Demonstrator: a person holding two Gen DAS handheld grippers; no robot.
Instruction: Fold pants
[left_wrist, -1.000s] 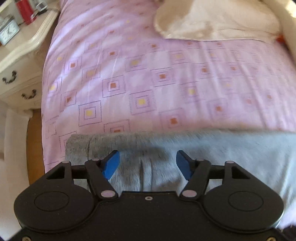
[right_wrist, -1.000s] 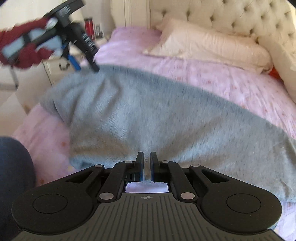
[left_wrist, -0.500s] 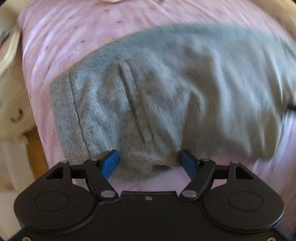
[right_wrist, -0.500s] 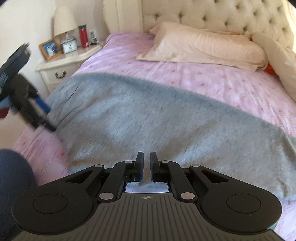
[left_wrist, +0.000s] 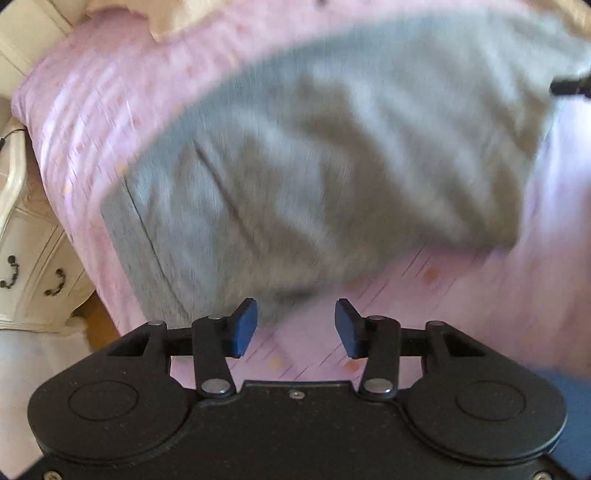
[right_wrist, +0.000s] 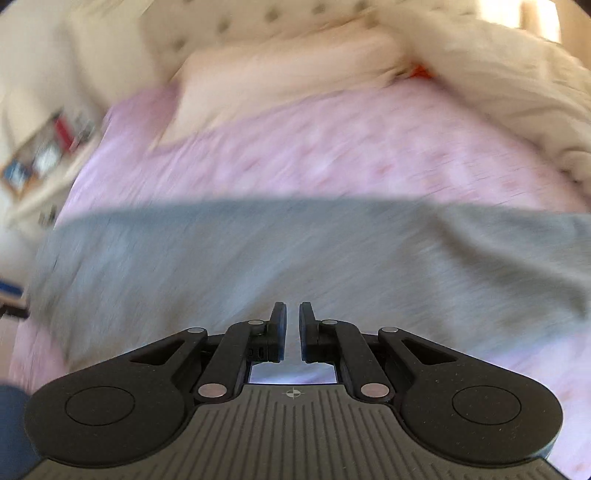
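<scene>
The grey pants (left_wrist: 332, 158) lie spread across the pink bed (left_wrist: 480, 295). They look soft and floppy, best pinched at the hem. The left claw (left_wrist: 291, 326), empty, has just been closing near that edge; the right claw (right_wrist: 292, 330) is closed, holding nothing.

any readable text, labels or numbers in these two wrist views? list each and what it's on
None readable.
Nightstand items: a framed picture, a clock-like face and a red container, too blurred to show any text.
Right tongs: only a crosshair mark on the body, no lettering.
Gray pants and pink bedspread: pattern only, no print.
</scene>
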